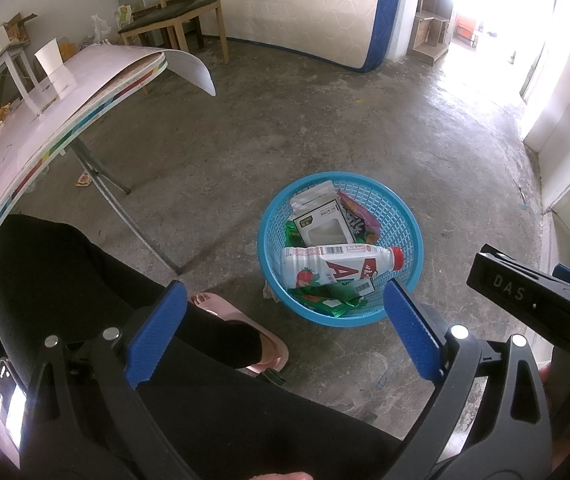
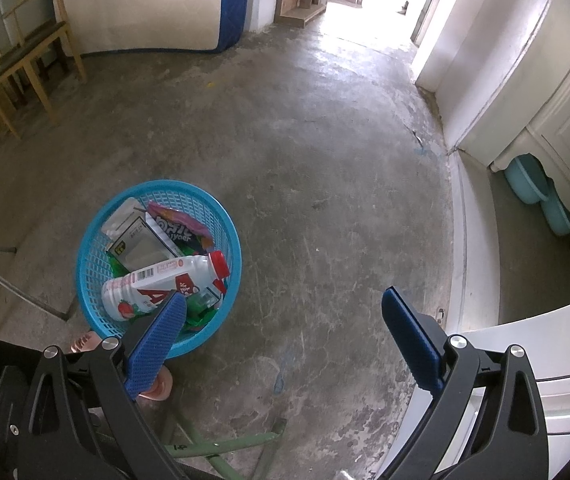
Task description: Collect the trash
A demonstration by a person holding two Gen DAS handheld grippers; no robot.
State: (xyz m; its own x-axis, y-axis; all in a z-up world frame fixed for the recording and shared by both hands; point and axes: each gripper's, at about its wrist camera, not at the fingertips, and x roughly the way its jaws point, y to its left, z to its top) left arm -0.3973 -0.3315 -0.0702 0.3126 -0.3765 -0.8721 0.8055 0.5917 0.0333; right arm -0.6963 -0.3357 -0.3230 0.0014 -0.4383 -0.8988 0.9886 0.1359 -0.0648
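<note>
Off to my left, on the table [image 1: 85, 76], a white paper cup [image 1: 51, 65] stands upright and a few small scraps lie near the table's near end, too blurred to name; one more scrap [image 1: 83, 179] lies on the floor beside the table leg. I judge the cup will be light and easily crushed, so I would take it gently across the wall near the rim, and the floor scrap looks flat and limp, best pinched at an edge. My left gripper [image 1: 285, 336] hangs spread wide with nothing between its blue pads, above my lap, with the blue basket [image 1: 405, 216] on the floor just ahead of it and slightly to the right. The basket already holds a white bottle [image 1: 325, 268] with a red cap lying on its side across the top, a cardboard package [image 1: 321, 228] behind it, a purple snack bag [image 1: 359, 216] and green wrappers underneath. My right gripper [image 2: 285, 336] is likewise released and empty, held above bare concrete, with the basket down to its left, its left pad overlapping the basket's near rim in that view. Nothing collectible shows to its right.
</note>
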